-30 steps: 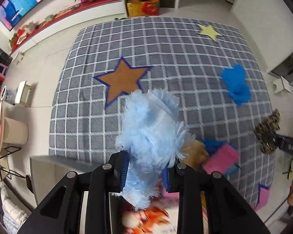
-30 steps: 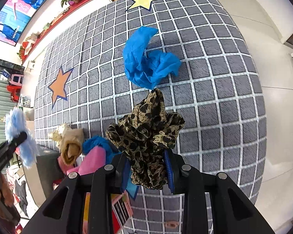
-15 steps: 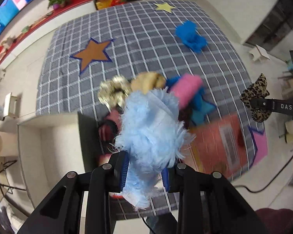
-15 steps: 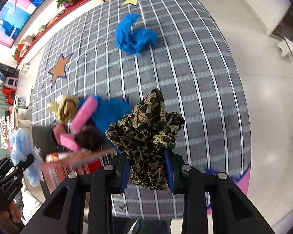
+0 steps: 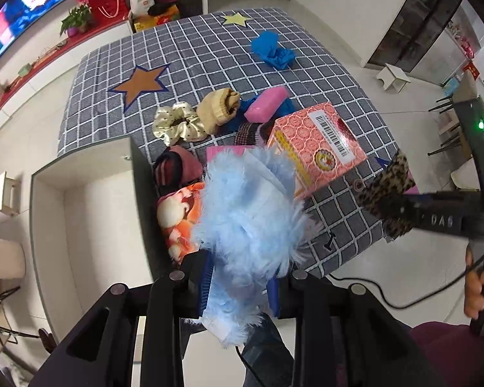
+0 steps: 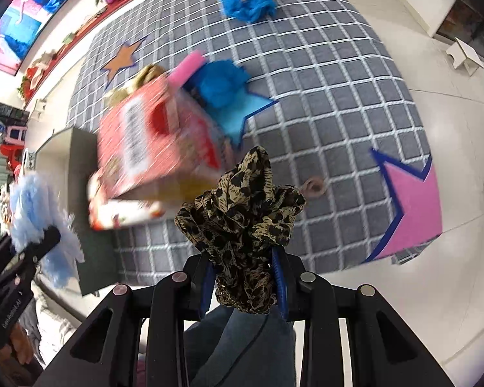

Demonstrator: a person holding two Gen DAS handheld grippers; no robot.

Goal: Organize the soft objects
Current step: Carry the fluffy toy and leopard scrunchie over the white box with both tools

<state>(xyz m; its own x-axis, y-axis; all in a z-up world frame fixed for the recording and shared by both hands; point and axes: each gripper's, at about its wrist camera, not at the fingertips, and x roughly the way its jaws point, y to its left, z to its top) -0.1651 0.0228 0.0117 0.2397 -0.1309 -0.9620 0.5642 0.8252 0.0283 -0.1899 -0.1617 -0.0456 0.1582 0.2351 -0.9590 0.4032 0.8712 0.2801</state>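
My left gripper [image 5: 240,285] is shut on a fluffy light-blue soft piece [image 5: 248,216], held above the near edge of the grey checked rug [image 5: 209,51]. My right gripper [image 6: 245,282] is shut on a leopard-print scrunchie [image 6: 242,213], which shows at the right of the left wrist view as the leopard-print scrunchie [image 5: 387,200]. On the rug lie a blue cloth [image 5: 272,50], a cream dotted scrunchie [image 5: 177,124], a tan sock [image 5: 217,109], a pink block [image 5: 266,104] and a dark pink pouch [image 5: 176,167]. The fluffy piece [image 6: 38,206] appears at the left of the right wrist view.
A pink patterned carton [image 5: 319,145] stands tilted near the rug's front edge, blurred as the carton [image 6: 151,138] in the right wrist view. A grey box with a white inside [image 5: 87,213] sits at the left. A small white stool [image 5: 393,77] stands on the tiled floor beyond the rug.
Both grippers have drawn back toward the near edge of the rug, each keeping its hold. The pile of soft things and the carton now lie farther ahead of the left gripper.
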